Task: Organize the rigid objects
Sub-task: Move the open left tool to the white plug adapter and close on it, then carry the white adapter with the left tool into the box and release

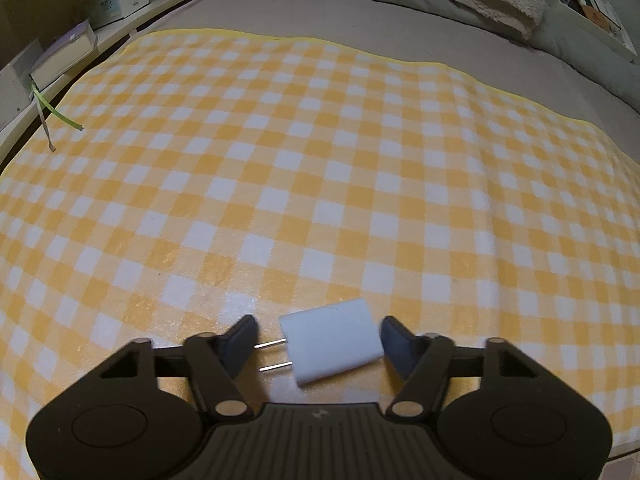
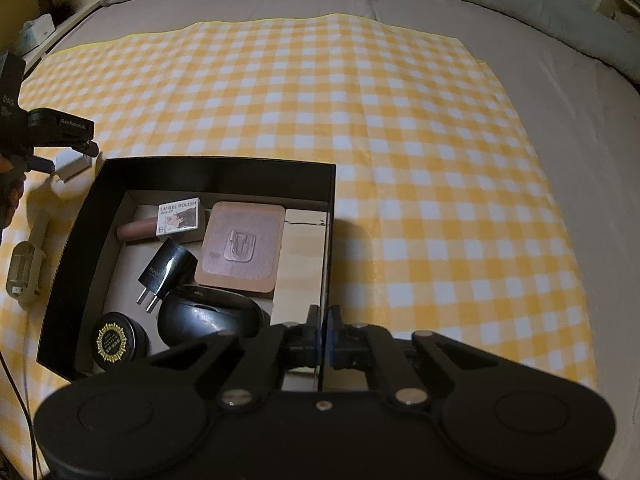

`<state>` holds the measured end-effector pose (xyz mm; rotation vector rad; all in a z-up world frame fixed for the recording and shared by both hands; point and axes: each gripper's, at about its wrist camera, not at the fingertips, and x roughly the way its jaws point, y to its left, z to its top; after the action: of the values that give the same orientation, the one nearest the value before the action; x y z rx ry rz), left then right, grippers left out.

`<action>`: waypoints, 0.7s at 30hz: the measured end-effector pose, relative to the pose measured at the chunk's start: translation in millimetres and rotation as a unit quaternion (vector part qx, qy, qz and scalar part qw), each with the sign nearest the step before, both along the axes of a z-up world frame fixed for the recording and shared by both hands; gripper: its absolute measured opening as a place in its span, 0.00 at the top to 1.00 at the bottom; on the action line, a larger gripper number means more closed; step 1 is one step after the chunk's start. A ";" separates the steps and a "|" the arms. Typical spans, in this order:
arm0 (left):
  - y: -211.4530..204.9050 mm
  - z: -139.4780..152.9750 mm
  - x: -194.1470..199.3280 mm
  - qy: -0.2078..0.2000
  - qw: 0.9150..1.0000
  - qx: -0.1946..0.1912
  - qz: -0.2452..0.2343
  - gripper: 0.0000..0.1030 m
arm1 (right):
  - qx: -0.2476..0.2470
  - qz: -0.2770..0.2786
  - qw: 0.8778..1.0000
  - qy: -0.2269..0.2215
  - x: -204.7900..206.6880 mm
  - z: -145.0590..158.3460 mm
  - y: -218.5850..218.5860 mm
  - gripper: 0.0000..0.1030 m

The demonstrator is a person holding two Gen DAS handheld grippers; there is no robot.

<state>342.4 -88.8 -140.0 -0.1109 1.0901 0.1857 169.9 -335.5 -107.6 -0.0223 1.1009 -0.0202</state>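
Note:
A white plug adapter (image 1: 334,340) lies on the yellow checked cloth (image 1: 320,180), prongs pointing left. My left gripper (image 1: 318,340) is open around it, fingers on either side, the right finger close to or touching it. In the right wrist view the adapter (image 2: 72,166) and left gripper (image 2: 68,156) show at far left, beside a black box (image 2: 216,172). My right gripper (image 2: 323,336) is shut on the box's right wall. The box holds a black charger (image 2: 166,268), a brown pad (image 2: 242,252), a UV gel polish carton (image 2: 179,216), a black mouse (image 2: 210,316) and a round jar (image 2: 116,340).
A beige plastic holder (image 2: 26,266) lies left of the box. A round white object (image 2: 66,188) sits beneath the adapter. Grey bedding and pillows (image 1: 400,8) lie behind the cloth. Books and a tissue box (image 1: 120,0) stand on a shelf at far left.

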 end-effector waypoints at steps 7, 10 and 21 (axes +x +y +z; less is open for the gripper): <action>-0.8 13.7 -8.9 -0.002 0.999 -0.036 -0.017 0.36 | 0.001 -0.005 1.000 0.002 4.1 -1.4 0.2 0.97; 1.8 24.2 -14.4 -0.015 0.999 -0.035 -0.037 0.36 | -0.003 -0.006 1.000 0.003 7.2 -2.6 1.5 0.97; 6.0 83.2 -35.7 -0.064 0.991 -0.067 -0.096 0.36 | -0.003 -0.008 1.000 0.002 10.3 -3.5 1.5 0.97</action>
<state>306.7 -82.9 -56.8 -0.1352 0.9785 -0.0668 180.1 -334.0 -111.0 -0.0186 1.1042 -0.0365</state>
